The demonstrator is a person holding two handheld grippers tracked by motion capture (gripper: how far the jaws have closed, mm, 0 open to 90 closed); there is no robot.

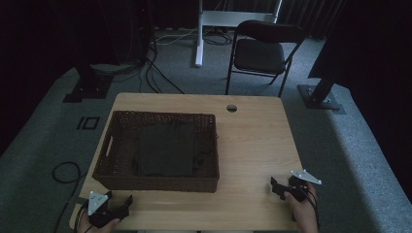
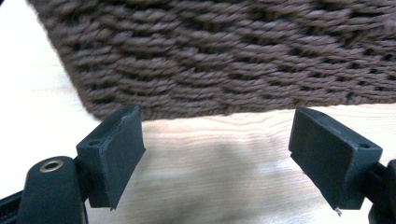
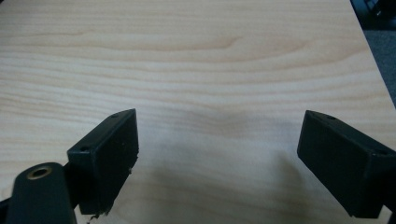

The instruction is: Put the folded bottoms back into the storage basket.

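A dark brown wicker basket (image 1: 155,183) stands on the left half of the light wooden table (image 1: 252,141). Inside it lies a dark folded cloth (image 1: 165,148). My left gripper (image 1: 119,198) rests near the table's front left corner, just in front of the basket, open with nothing between its jaws. In the left gripper view that gripper (image 2: 217,116) faces the woven basket wall (image 2: 224,56) at close range. My right gripper (image 1: 276,188) is at the front right, open over bare wood. In its own view the right gripper (image 3: 219,116) has only the tabletop (image 3: 210,56) ahead.
A round cable hole (image 1: 231,108) sits near the table's far edge. Beyond the table are a black folding chair (image 1: 262,51) and a white desk leg (image 1: 199,34) on grey carpet. A cable loop (image 1: 65,172) lies on the floor at left.
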